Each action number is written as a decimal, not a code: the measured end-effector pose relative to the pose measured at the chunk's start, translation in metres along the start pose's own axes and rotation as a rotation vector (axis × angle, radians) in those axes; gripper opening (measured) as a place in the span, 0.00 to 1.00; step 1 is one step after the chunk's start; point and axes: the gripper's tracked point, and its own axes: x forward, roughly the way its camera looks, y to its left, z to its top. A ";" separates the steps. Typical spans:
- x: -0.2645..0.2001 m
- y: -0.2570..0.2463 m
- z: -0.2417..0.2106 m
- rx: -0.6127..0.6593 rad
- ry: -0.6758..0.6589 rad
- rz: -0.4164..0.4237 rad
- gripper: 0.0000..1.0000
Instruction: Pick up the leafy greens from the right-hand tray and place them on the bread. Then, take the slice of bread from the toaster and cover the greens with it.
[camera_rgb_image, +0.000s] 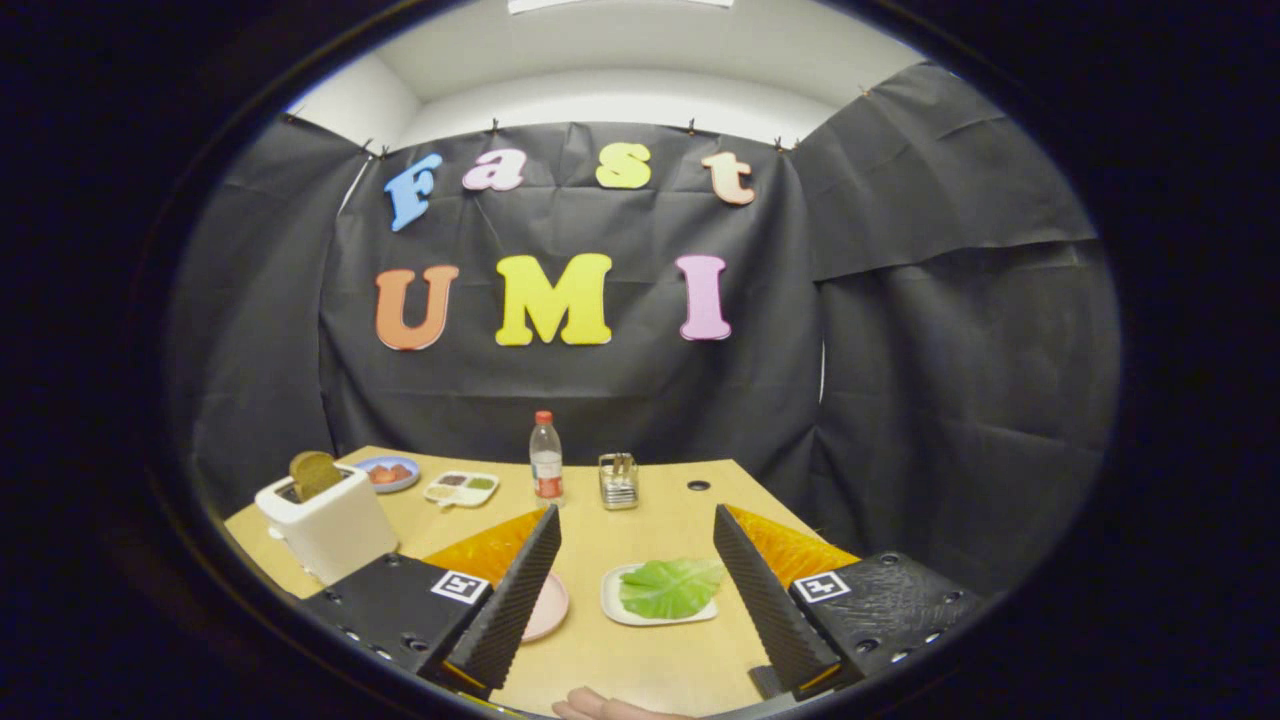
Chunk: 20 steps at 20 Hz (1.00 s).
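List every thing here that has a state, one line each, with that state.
gripper: open, fingers wide apart, holding nothing
leafy greens: lying on the white tray, untouched
bread slice: standing up out of the toaster
pink plate: partly hidden behind one finger
water bottle: upright, capped

The greens (668, 587) are one flat, light green leaf on a white tray (612, 600), between the open fingers (545, 560). A brown bread slice (314, 472) stands upright in the white toaster (325, 525), beyond the left finger.
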 end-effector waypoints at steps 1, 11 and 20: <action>0.014 -0.005 -0.007 -0.008 0.005 0.001 0.95; 0.163 -0.071 -0.102 -0.014 0.230 -0.057 0.95; 0.224 -0.090 -0.190 -0.048 0.460 -0.129 0.96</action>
